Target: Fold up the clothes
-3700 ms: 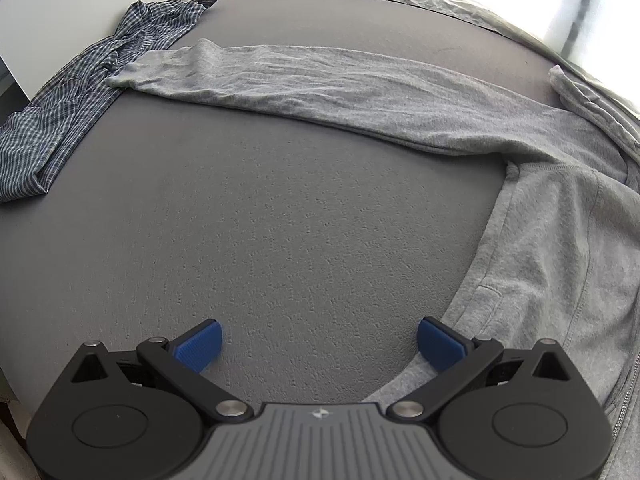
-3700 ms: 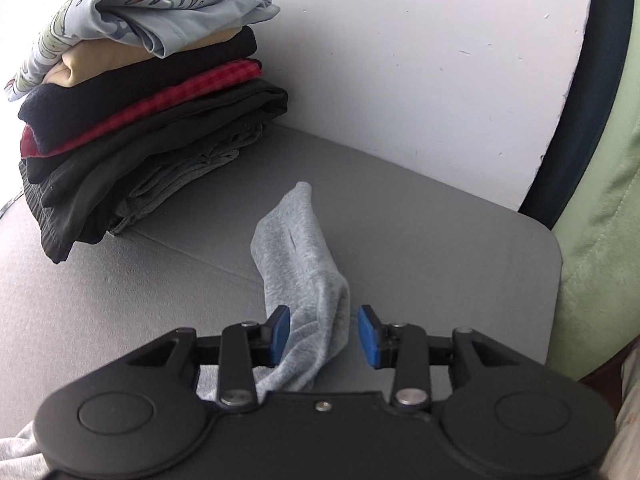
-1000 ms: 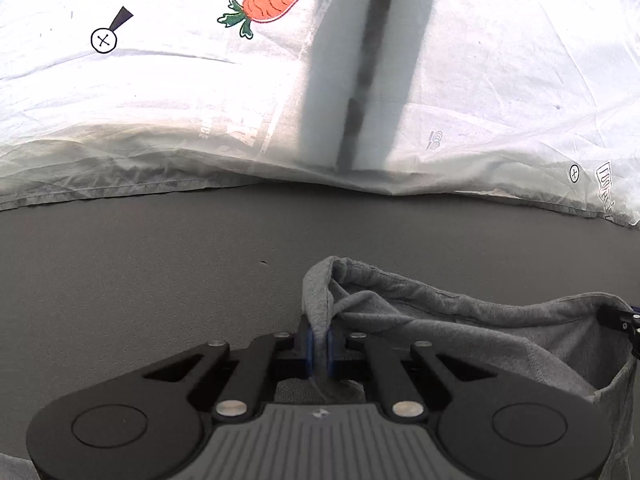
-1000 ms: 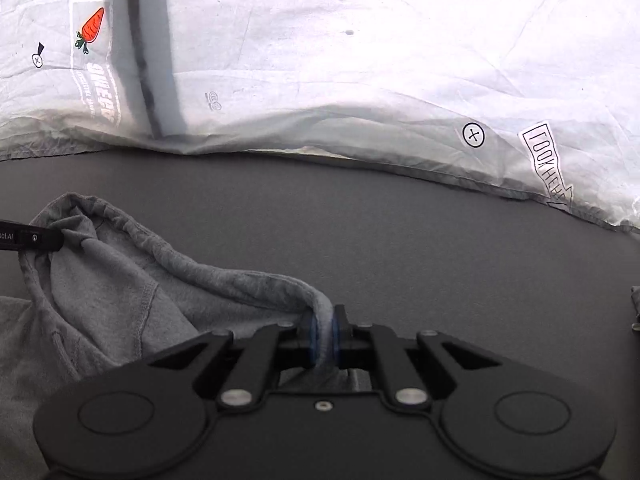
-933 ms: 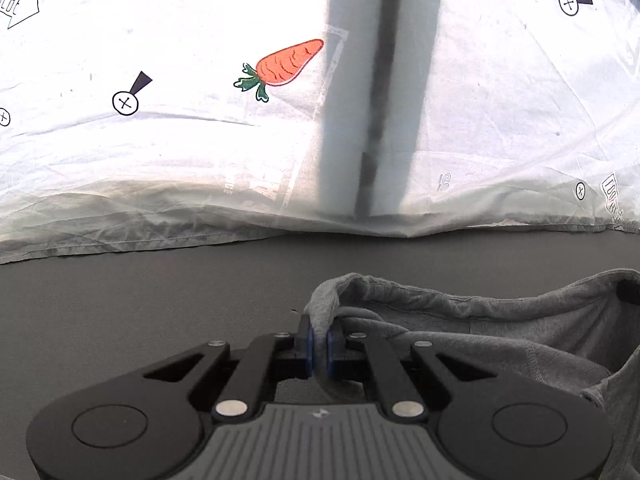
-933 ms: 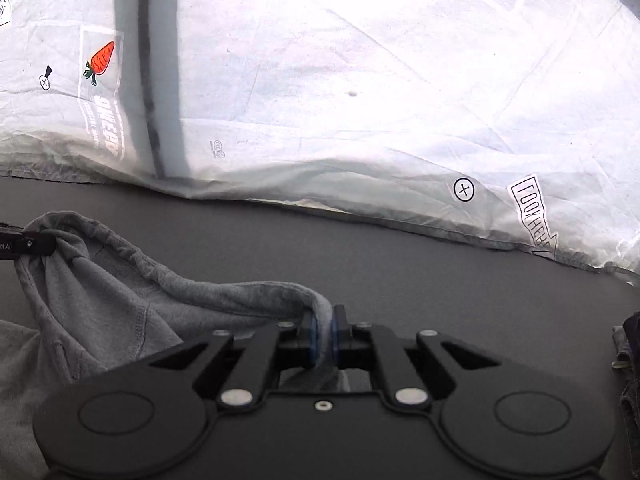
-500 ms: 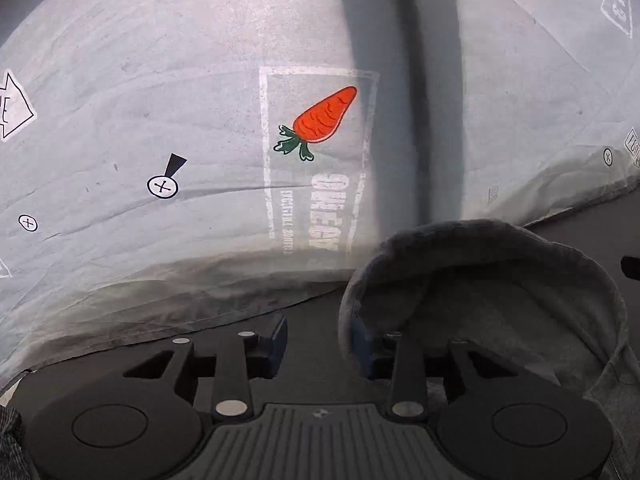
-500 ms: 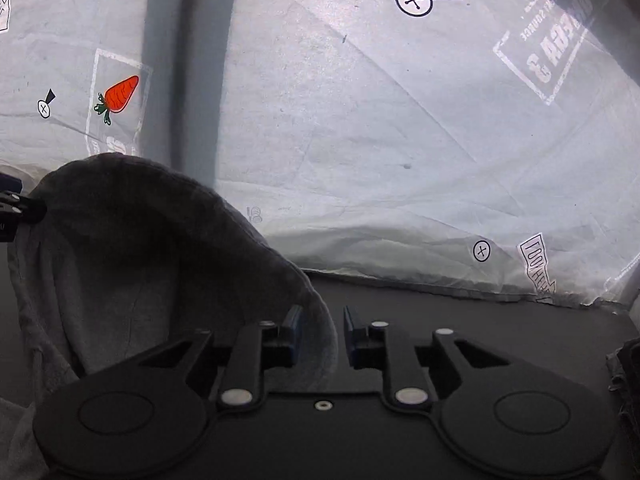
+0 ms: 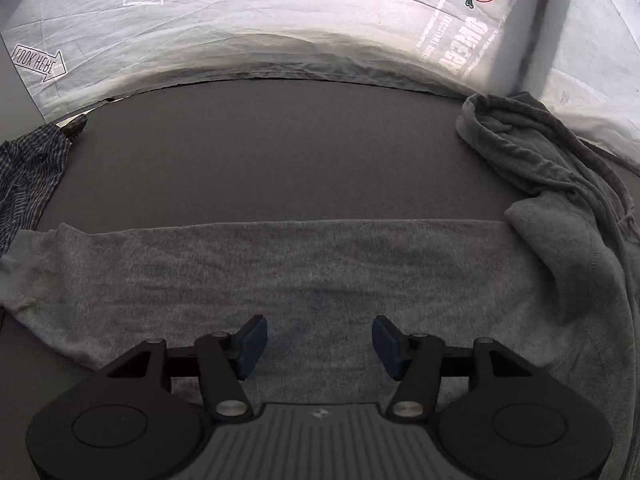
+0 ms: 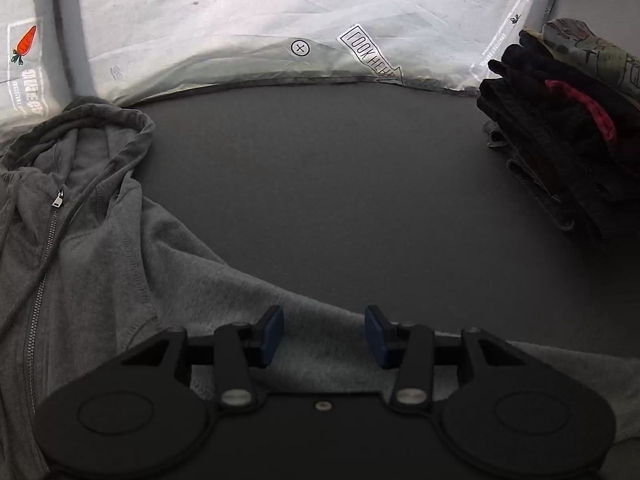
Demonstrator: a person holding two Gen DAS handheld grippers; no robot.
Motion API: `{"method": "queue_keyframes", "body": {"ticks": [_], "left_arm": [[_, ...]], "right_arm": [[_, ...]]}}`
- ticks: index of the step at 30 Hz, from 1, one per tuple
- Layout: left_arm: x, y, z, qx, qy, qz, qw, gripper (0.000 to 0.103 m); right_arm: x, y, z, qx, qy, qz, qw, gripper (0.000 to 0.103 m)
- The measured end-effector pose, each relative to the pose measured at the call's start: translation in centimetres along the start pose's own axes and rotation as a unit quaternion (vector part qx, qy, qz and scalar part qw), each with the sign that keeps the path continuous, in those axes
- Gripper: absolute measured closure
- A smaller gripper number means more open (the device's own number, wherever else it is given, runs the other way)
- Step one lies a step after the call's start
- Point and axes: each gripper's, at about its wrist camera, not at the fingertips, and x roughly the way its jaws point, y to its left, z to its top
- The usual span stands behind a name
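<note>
Dark grey table (image 9: 280, 152), printed white sheet (image 10: 240, 12) behind; grey hoodie (image 10: 100, 248) spread flat; folded stack (image 10: 560, 120), possibly checked shirt (image 9: 24, 184) at edges. Left hand-held gripper (image 9: 319, 346), right hand-held gripper (image 10: 324, 336) both apart, empty.

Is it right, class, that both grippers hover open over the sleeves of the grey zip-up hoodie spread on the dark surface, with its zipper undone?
Not quite. The right wrist view shows the grey zip-up hoodie with its zipper closed up to the neck. The rest holds: left gripper and right gripper hover open over its sleeves on the dark surface.

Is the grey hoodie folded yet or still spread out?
Spread out: hoodie lies flat, zipped, with its sleeves stretched sideways across the table.
</note>
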Motion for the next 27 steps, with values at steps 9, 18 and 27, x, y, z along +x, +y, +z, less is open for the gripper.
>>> {"method": "queue_keyframes", "body": {"ticks": [9,18,27], "left_arm": [[-2.3,10.7,-0.9,-0.124,-0.04,0.125,0.9836,0.019],[1.7,18.8,2.3,-0.188,-0.065,0.188,0.9618,0.017],[1.6,20.6,4.6,-0.213,-0.119,0.22,0.9446,0.096]], "right_arm": [[-2.5,-4.7,-3.4,0.066,0.004,-0.009,0.998,0.052],[-3.0,-3.2,-3.5,0.045,0.007,-0.01,0.999,0.05],[-3.3,-1.5,-2.6,0.02,0.002,-0.02,1.0,0.05]]}}
